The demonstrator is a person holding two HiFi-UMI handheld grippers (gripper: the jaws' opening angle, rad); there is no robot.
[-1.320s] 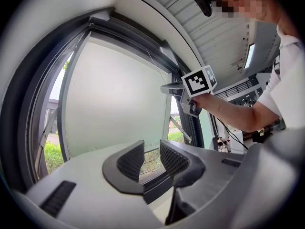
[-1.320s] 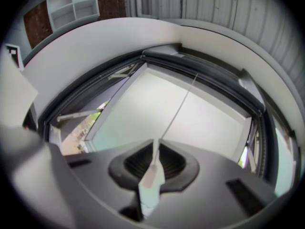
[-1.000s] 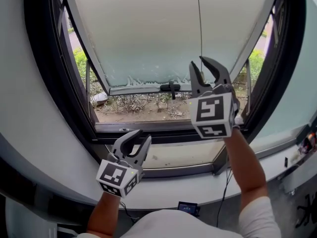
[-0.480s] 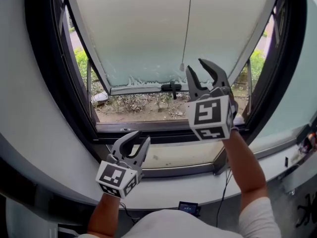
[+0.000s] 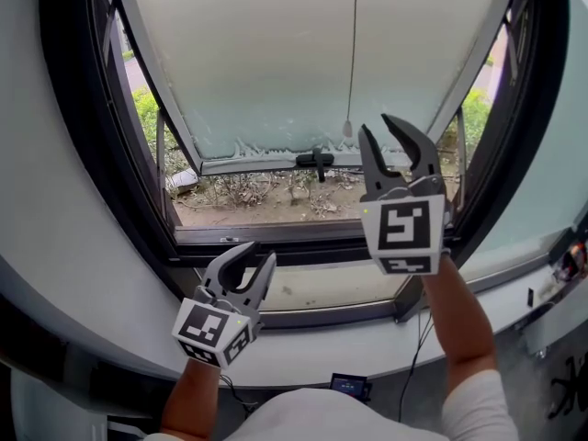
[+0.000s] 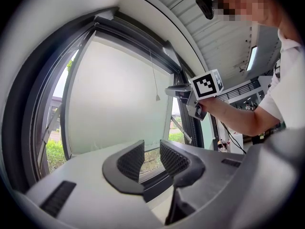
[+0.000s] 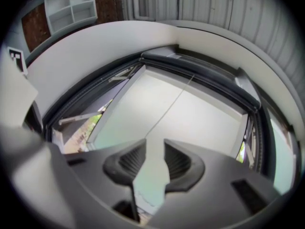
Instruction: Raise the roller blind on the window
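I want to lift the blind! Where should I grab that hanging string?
Grip the pull cord just above its small end knob, coming level from the right with a jaw on each side. It hangs thin and straight, and the knob would likely stop slipping.

The roller blind [image 5: 266,53] is a pale, whitish-green sheet, drawn down over nearly the whole pane of the window [image 5: 83,163], whose frame is dark and heavy. The sheet's lower edge looks ragged and ends at a grey bottom rail [image 5: 248,164] that carries a small dark handle [image 5: 315,161]. Below that rail, an uncovered strip shows bare soil and green plants outside. The thin pull cord [image 5: 354,53] hangs free and straight in front of the blind, right of its middle, ending in a small bell-shaped weight [image 5: 347,129] just above the rail.
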